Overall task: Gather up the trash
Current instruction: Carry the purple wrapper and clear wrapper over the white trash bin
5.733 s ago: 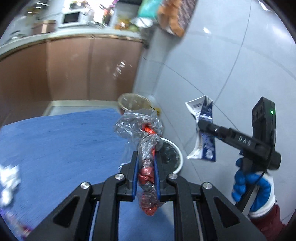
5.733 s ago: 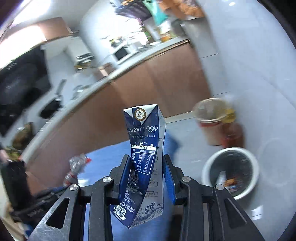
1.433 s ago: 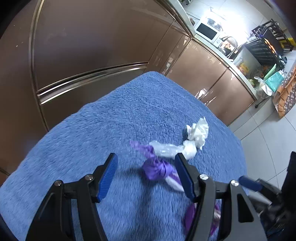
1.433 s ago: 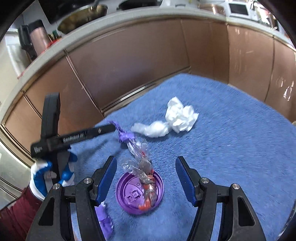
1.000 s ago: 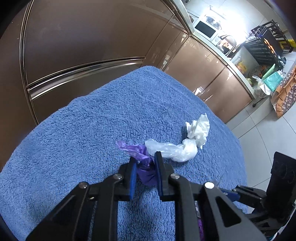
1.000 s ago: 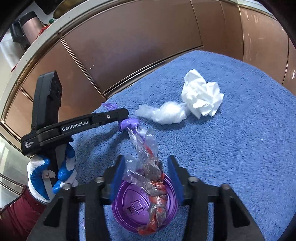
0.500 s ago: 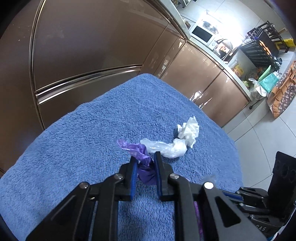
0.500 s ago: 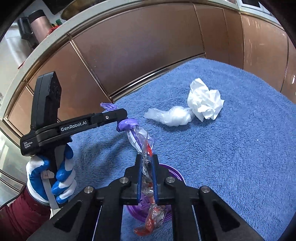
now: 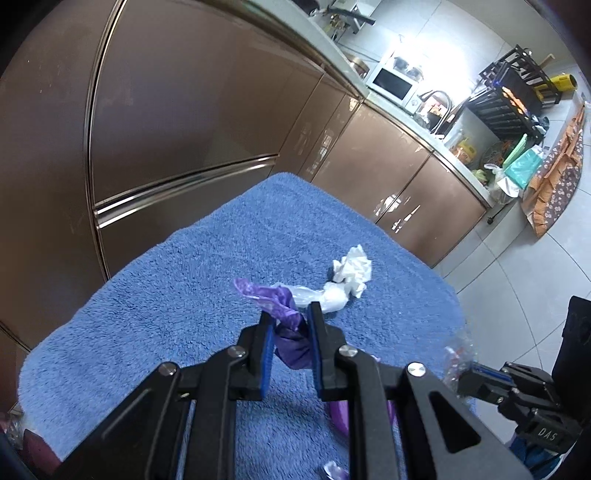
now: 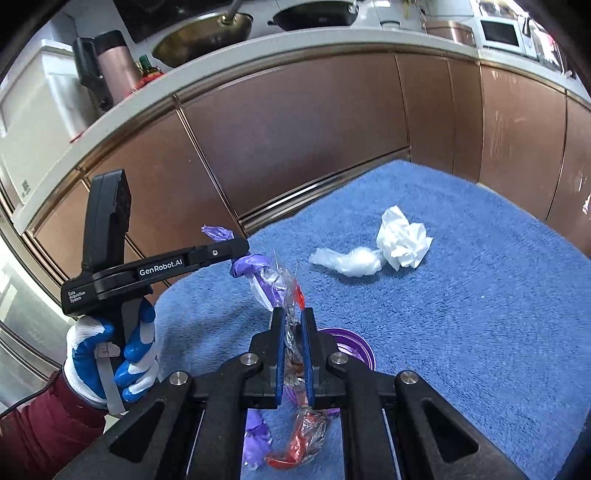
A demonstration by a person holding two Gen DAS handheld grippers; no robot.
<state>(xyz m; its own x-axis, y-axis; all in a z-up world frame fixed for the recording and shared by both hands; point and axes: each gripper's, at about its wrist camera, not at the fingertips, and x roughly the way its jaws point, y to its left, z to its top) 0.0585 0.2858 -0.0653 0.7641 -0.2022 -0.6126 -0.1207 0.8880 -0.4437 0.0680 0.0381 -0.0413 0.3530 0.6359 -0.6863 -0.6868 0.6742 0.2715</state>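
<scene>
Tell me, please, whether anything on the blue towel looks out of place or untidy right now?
Yes. A crumpled white tissue and a clear plastic wad lie loose on the blue towel, touching each other. A purple lid sits near the right claw, which pinches a clear-and-red wrapper; the left claw pinches a purple wrapper.

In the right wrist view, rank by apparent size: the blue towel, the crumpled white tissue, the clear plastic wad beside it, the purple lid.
1. Blue towel, by far.
2-4. Crumpled white tissue, clear plastic wad look alike; purple lid is partly hidden behind the gripper, so unranked.

Home kitchen, brown cabinets [image 9: 207, 122], microwave [image 9: 392, 82], wok [image 10: 207, 31]
</scene>
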